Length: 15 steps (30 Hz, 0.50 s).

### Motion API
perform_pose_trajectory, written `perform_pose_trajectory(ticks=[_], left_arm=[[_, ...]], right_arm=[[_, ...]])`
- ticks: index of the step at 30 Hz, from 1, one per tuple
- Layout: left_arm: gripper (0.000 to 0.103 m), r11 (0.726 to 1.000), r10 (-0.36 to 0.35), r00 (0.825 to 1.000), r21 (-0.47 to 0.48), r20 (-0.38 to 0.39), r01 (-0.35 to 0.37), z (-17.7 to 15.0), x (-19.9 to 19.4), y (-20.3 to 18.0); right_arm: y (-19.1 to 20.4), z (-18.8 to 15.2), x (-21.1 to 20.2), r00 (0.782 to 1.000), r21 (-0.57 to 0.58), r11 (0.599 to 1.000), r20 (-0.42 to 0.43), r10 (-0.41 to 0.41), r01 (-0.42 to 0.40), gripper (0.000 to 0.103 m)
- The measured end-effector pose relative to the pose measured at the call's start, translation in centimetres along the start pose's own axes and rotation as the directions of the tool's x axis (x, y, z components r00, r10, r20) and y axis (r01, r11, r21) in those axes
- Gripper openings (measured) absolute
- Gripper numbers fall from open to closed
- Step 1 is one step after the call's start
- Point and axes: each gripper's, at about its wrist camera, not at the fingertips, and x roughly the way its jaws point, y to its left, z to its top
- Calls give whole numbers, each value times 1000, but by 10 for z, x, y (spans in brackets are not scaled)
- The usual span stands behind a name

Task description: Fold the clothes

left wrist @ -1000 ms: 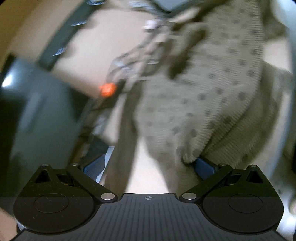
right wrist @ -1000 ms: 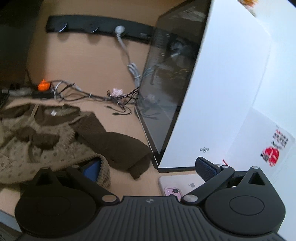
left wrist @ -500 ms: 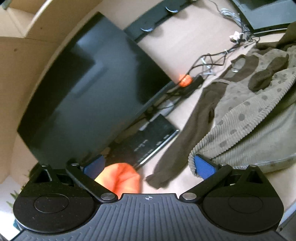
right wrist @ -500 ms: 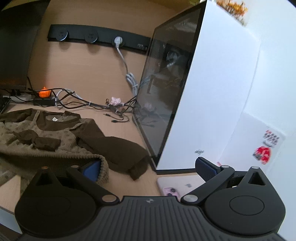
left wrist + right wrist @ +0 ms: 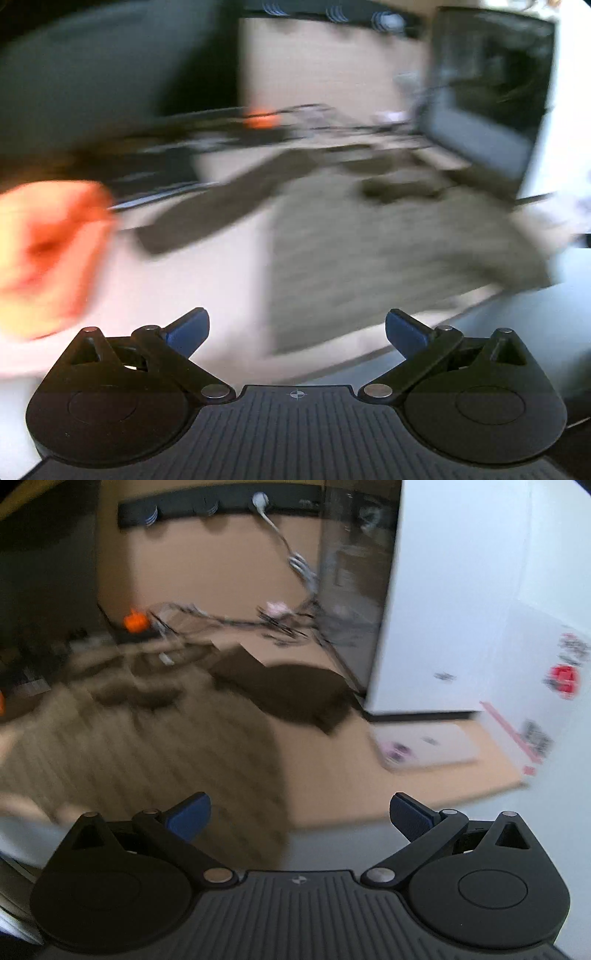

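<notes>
Sprawling across the wooden surface (image 5: 332,775), the olive knit garment (image 5: 369,258) lies flat with both dark sleeves (image 5: 295,690) splayed; a fold could sweep a sleeve into the cables (image 5: 236,620) behind or nudge the phone (image 5: 424,746). Left claw (image 5: 297,328) and right claw (image 5: 300,810) are both released, grasping nothing.

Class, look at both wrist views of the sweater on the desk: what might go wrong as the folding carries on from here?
1. The sweater hangs over the desk edge, so it might slide off.
2. A phone lies beside the dark sleeve; a sweep could knock it.
3. Cables lie behind the collar and may snag.
Both views are blurred; left tool and right tool are open.
</notes>
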Motion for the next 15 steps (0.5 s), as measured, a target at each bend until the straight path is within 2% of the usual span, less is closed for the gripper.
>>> perform_pose_trajectory(ticks=[3,6,11,13,15], left_arm=[[103,987,-159,987,31,-11,160,21,22,-21],[103,986,-152,988,68,-16,153,28,49,-41],[103,971,-234,970,-67,-69,229,36,93,-33],[103,962,-257,961,-123,-104,244,38,105,-23],[103,951,-291,945,-151,-149,269,28,97,-19]], right_arm=[[5,25,18,990,38,989,1,142,-142,103],[23,43,50,972,48,972,-43,231,-229,103],[59,47,94,928,56,936,-122,353,-348,103],[68,43,108,903,76,917,-160,399,-392,103],[74,40,121,878,107,901,-200,434,-421,103]])
